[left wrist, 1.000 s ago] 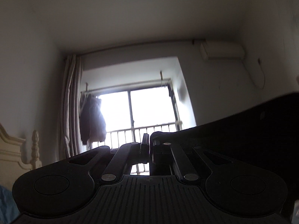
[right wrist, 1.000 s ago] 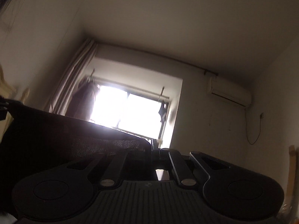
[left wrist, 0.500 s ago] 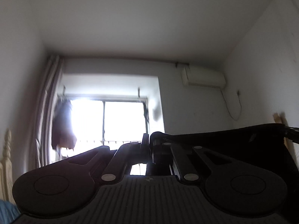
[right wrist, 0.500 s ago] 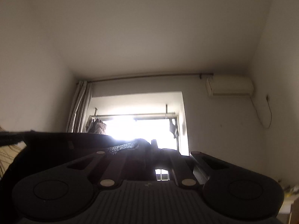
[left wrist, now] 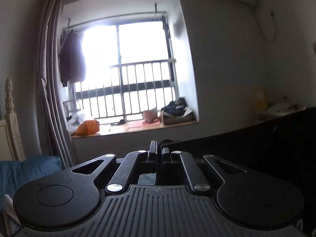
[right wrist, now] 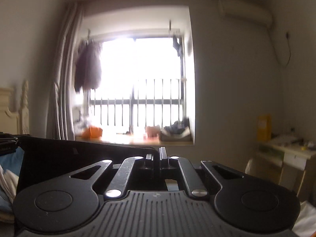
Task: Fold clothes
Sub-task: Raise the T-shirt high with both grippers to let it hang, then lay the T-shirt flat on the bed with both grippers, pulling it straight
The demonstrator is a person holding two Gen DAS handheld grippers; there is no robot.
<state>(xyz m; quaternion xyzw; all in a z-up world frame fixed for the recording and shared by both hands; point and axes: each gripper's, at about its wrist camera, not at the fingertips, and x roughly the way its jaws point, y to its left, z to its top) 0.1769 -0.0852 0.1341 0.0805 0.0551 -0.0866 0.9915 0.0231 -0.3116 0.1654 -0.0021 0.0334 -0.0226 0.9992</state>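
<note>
Both of my grippers clamped on the black garment (left wrist: 256, 148): left gripper (left wrist: 159, 150) and right gripper (right wrist: 157, 156) each pinch a top corner, cloth stretched taut between them, aloft facing the window (left wrist: 126, 69). Looks mid-fold; next needs level, even lowering.

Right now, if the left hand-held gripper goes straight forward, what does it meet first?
Open air, then probably the wall under the window sill. The left hand-held gripper stays shut on the black garment; depth is unclear.
</note>
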